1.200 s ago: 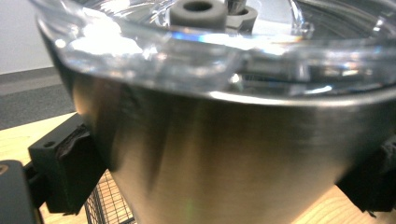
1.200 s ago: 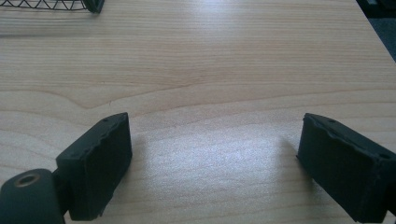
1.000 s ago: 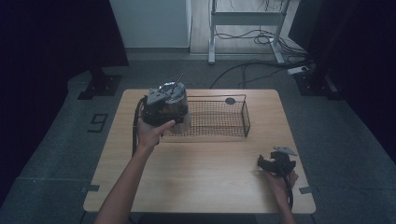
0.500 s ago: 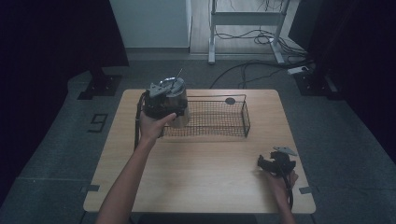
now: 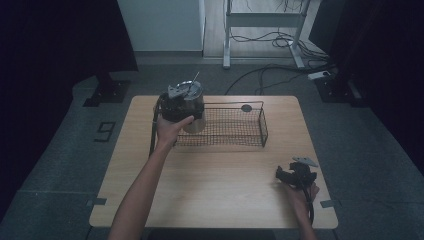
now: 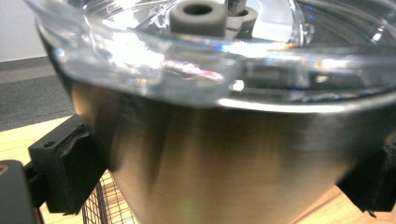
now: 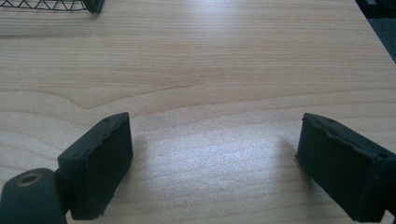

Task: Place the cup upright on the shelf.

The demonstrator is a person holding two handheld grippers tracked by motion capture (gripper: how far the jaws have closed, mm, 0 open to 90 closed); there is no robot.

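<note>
On the wooden desk (image 5: 215, 185), the left gripper (image 5: 172, 107) clamped a steel pot (image 5: 192, 107) above the wire basket's (image 5: 225, 127) left end. The right gripper (image 5: 296, 176) rested near-right, jaws wide, empty.

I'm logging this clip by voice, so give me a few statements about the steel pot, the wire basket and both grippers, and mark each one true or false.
1. The left gripper has its jaws clamped on the brushed steel pot with a clear lid. True.
2. The right gripper holds a small block. False: its jaws stand open over the bare wooden table.
3. The black wire basket stands on the far half of the table. True.
4. The pot rests on the table's near right corner. False: it is held at the basket's left end.
5. The right gripper is inside the basket. False: it sits near the table's right front corner.
</note>
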